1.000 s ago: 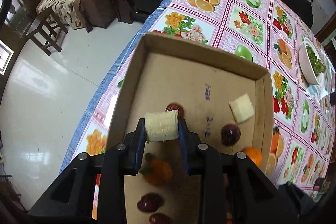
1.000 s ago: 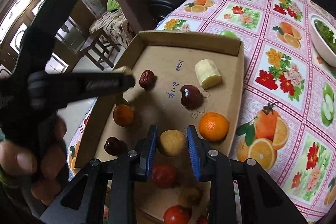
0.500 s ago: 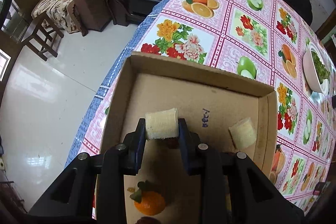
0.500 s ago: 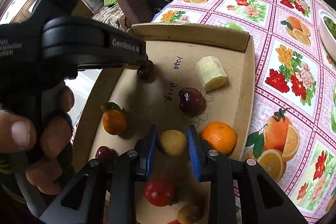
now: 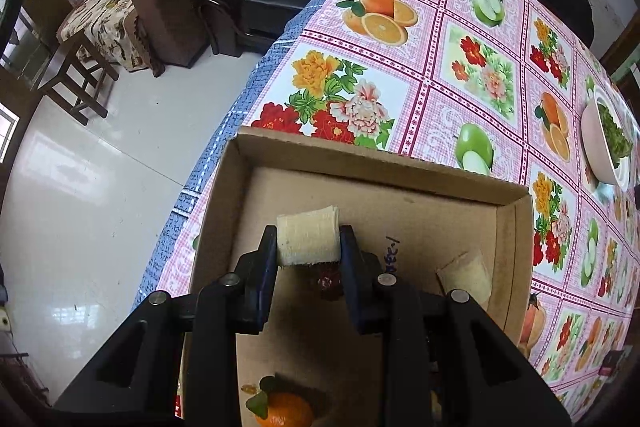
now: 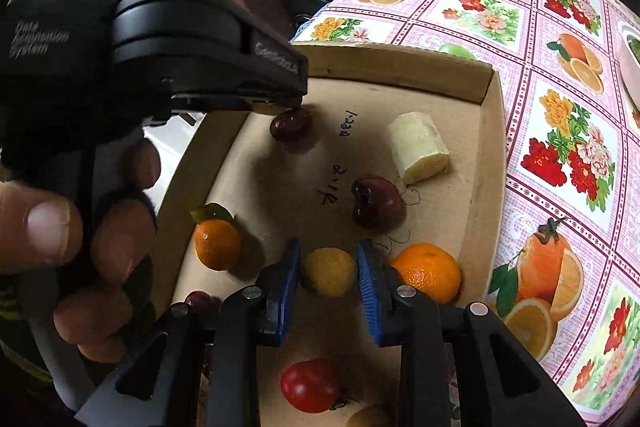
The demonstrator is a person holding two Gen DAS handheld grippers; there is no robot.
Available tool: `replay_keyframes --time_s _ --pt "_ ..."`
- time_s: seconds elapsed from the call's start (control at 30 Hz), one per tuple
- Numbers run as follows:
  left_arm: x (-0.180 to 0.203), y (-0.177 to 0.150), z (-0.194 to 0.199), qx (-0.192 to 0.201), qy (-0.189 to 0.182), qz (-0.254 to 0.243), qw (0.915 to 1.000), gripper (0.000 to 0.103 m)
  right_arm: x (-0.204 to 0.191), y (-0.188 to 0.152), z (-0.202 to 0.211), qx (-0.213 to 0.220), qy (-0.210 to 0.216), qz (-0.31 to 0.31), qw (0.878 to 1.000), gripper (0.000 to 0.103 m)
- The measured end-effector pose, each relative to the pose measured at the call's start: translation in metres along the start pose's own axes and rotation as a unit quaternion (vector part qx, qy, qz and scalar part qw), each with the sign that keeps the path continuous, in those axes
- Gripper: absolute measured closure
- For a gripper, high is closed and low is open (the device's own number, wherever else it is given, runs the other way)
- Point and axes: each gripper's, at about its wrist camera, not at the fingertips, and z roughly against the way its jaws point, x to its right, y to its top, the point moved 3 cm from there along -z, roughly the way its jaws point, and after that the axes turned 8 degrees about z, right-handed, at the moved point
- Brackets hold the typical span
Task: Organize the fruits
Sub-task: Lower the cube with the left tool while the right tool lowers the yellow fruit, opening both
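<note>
My left hand-held gripper (image 5: 308, 247) is clamped on a banana piece (image 5: 308, 241) over the cardboard box (image 5: 360, 163); my right hand-held gripper (image 6: 328, 273) pinches a yellow fruit (image 6: 328, 271).

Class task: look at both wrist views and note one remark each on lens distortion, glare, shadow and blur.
Left wrist view: fisheye bends the tablecloth grid into curves; window glare shines on the floor.
Right wrist view: the dark red fruit casts a soft shadow on the cardboard tray; the hand on the left tongs is close and slightly blurred; corners go black.
</note>
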Motion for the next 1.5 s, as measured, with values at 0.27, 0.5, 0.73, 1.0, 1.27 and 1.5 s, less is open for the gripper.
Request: replay_keyframes --time_s 0.27,0.5,0.73,1.0,1.27,1.5 --pt "0.001 -0.004 -0.014 -0.016 -0.001 -0.004 0.9999 0.076 -0.005 -0.001 -0.003 -0.002 -0.001 0.006 1.000 0.074" --pt "-0.005 -0.003 -0.016 -0.017 -0.016 0.000 0.9997 0.075 -0.007 0.002 -0.008 0.000 0.002 0.014 1.000 0.074" --pt "-0.008 -0.006 -0.013 -0.019 -0.020 0.005 0.9996 0.075 -0.009 0.004 -0.010 0.001 0.002 0.023 1.000 0.075" --pt "-0.014 -0.006 -0.008 -0.015 -0.021 0.010 0.9996 0.074 -0.007 0.004 -0.009 0.003 0.004 0.023 1.000 0.074" --pt "-0.016 -0.011 0.008 -0.001 -0.023 0.014 0.9996 0.074 -0.008 0.003 -0.002 0.004 0.015 0.020 1.000 0.060" --pt "-0.031 -0.022 0.029 0.009 -0.027 0.029 0.9992 0.074 0.002 -0.006 0.013 0.014 0.020 0.012 1.000 0.057"
